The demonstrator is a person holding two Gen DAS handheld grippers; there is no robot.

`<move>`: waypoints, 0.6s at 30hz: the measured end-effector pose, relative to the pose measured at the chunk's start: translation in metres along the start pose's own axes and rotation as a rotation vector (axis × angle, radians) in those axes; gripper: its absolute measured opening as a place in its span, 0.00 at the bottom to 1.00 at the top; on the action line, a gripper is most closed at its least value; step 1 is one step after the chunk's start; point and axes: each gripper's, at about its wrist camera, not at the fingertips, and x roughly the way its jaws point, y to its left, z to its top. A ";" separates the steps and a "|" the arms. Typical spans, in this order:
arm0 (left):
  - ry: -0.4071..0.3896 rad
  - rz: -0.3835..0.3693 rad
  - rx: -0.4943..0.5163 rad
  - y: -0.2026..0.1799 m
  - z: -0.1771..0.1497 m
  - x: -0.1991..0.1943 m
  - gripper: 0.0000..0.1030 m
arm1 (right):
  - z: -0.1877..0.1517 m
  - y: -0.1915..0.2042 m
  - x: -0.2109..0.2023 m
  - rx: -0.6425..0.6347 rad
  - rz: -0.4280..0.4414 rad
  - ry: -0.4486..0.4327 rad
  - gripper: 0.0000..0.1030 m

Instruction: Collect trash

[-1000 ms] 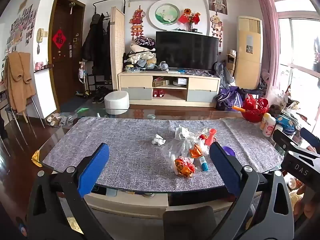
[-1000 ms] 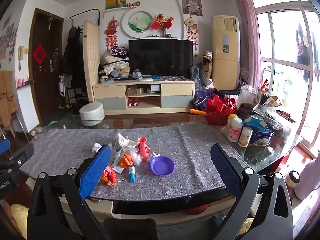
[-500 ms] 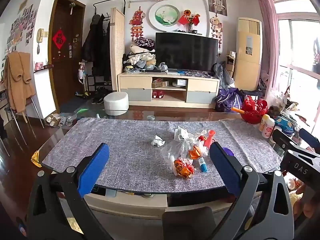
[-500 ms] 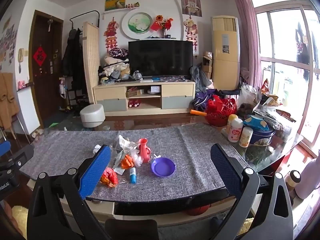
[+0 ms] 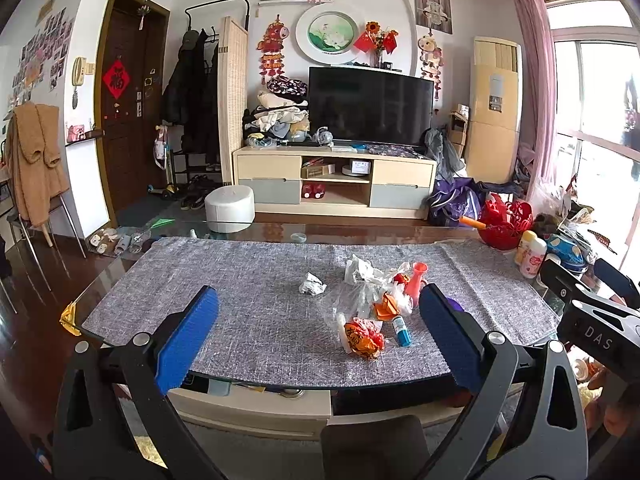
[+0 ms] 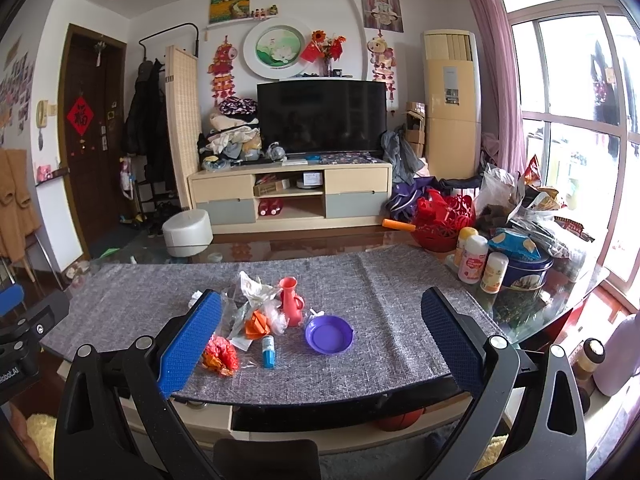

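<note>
step: approach, nothing picked yet | left gripper (image 5: 318,338) jaws wide apart, empty; right gripper (image 6: 320,338) same | trash pile (image 5: 370,312) mid-mat on grey table mat (image 5: 240,312); crumpled paper (image 5: 313,283) just left | next: close in, pinch one piece

On the cloth (image 6: 384,292) — wrappers (image 6: 256,312) left of the dish (image 6: 329,335).

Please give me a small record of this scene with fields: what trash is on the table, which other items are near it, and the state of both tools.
surface: grey cloth on a glass table
trash: white crumpled paper; clear plastic bag; orange wrapper; red-orange wrapper
nearby items: pink vase, upright; purple dish; small blue tube, lying
left tool: open, holding nothing
right tool: open, holding nothing
</note>
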 end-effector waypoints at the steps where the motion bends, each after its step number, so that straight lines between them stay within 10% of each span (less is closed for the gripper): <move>1: -0.001 0.000 0.000 -0.001 0.000 0.000 0.92 | 0.000 0.001 0.000 0.000 0.001 -0.001 0.97; 18: -0.008 -0.003 -0.015 0.006 0.006 -0.002 0.92 | 0.007 -0.004 -0.004 0.011 0.005 -0.009 0.97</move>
